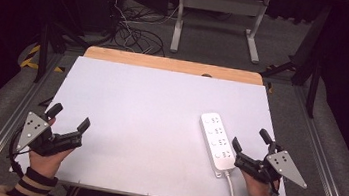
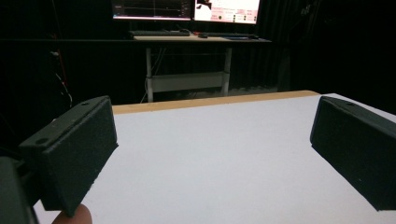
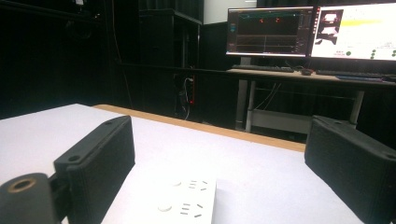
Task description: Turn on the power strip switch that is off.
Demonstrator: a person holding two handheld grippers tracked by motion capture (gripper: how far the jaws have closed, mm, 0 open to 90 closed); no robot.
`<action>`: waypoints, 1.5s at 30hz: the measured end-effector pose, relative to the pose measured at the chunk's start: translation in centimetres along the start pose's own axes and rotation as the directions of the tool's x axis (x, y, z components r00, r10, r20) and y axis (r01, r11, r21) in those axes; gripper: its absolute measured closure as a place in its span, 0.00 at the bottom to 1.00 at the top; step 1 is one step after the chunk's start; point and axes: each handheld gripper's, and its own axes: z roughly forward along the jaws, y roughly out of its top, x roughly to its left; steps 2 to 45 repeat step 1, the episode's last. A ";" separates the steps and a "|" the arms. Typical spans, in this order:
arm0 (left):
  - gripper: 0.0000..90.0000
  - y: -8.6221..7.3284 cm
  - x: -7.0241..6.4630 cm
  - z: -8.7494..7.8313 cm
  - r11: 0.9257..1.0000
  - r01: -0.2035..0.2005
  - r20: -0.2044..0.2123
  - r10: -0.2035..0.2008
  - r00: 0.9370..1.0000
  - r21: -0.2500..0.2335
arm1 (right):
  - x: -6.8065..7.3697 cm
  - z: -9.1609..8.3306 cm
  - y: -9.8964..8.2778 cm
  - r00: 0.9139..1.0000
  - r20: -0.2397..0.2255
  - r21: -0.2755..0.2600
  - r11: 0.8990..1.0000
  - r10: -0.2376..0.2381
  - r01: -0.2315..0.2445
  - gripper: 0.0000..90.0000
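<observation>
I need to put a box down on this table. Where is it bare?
Bare: the white table top from the left hand-held gripper across to the power strip, and the far half up to the wooden edge. Crowded: the near right, around the strip, its cable and the right hand-held gripper.

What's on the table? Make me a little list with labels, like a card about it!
table: white board top with a wooden strip at the far edge
thing on it: white power strip, lying flat on the right side, its cable running off the near edge
left gripper: open, holding nothing, at the table's left edge
right gripper: open, holding nothing, next to the power strip's near end
background: monitors on a desk
</observation>
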 end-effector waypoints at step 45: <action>0.01 0.0 0.0 0.0 1.000 0.000 -0.001 0.000 1.000 -0.002 | 0.0 0.0 0.0 1.000 0.000 0.000 1.000 -0.001 0.001 0.10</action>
